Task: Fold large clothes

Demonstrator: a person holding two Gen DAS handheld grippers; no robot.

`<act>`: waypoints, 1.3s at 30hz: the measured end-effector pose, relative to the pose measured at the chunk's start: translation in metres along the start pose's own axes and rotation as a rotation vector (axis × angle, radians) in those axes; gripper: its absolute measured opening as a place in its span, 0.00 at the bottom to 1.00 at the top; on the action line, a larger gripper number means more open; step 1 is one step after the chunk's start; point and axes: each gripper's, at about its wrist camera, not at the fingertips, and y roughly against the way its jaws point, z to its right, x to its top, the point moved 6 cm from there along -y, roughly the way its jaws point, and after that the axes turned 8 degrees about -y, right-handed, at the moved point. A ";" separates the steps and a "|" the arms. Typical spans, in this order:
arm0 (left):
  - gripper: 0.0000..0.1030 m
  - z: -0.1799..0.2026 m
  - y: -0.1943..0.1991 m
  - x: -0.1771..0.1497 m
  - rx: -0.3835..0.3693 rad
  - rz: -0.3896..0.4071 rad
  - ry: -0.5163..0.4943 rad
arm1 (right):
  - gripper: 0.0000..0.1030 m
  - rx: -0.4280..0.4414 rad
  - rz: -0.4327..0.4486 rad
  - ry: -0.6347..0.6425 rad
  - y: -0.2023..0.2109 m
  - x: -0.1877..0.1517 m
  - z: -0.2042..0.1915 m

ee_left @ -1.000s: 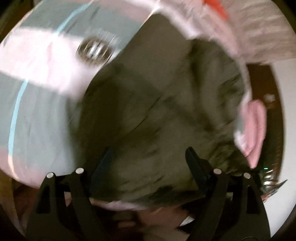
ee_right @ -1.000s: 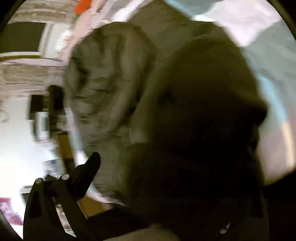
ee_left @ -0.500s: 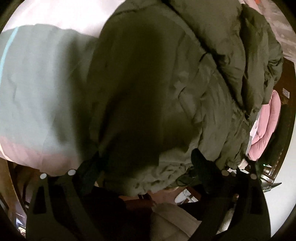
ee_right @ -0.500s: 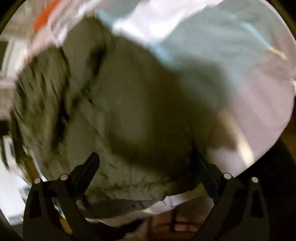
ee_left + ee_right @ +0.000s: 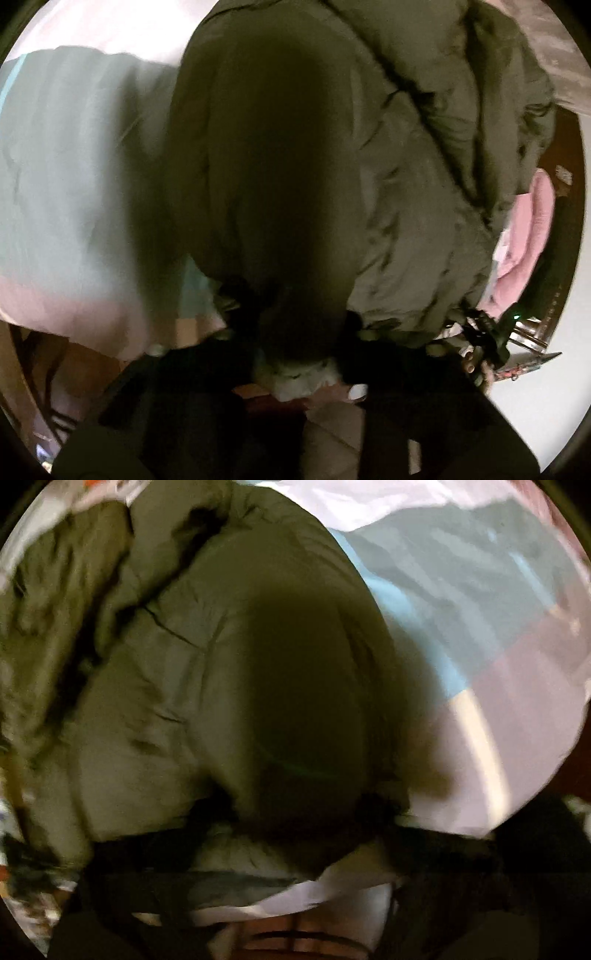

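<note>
A puffy olive-green padded jacket point(image 5: 388, 166) lies crumpled on a bed's pale grey-and-pink bedspread point(image 5: 74, 166), hem at the near edge. The left tool point(image 5: 291, 325) and right tool point(image 5: 295, 812) are closing on that hem. Folding looks barely begun.

One olive-green padded jacket point(image 5: 406, 166) — the only garment of its kind — lies on one bed point(image 5: 74, 147), whose cover shows grey-green and pink bands. One pink folded cloth point(image 5: 532, 236) sits past the jacket's edge. Two grippers are at work: the left gripper point(image 5: 291, 314) and the right gripper point(image 5: 299, 805) — each has jacket fabric between its closing jaws.
</note>
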 end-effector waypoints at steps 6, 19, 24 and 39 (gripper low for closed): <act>0.07 0.026 0.026 0.007 -0.131 0.119 -0.082 | 0.10 0.370 0.025 -0.033 0.033 -0.001 -0.028; 0.06 0.098 0.135 0.088 -0.549 0.455 -0.097 | 0.08 0.747 0.192 0.044 0.155 0.101 -0.133; 0.06 0.133 0.157 0.159 -0.543 0.542 -0.063 | 0.08 0.766 0.264 0.027 0.165 0.156 -0.170; 0.07 0.066 0.079 0.311 -0.669 0.531 0.320 | 0.11 0.474 0.273 -0.169 0.008 0.290 -0.215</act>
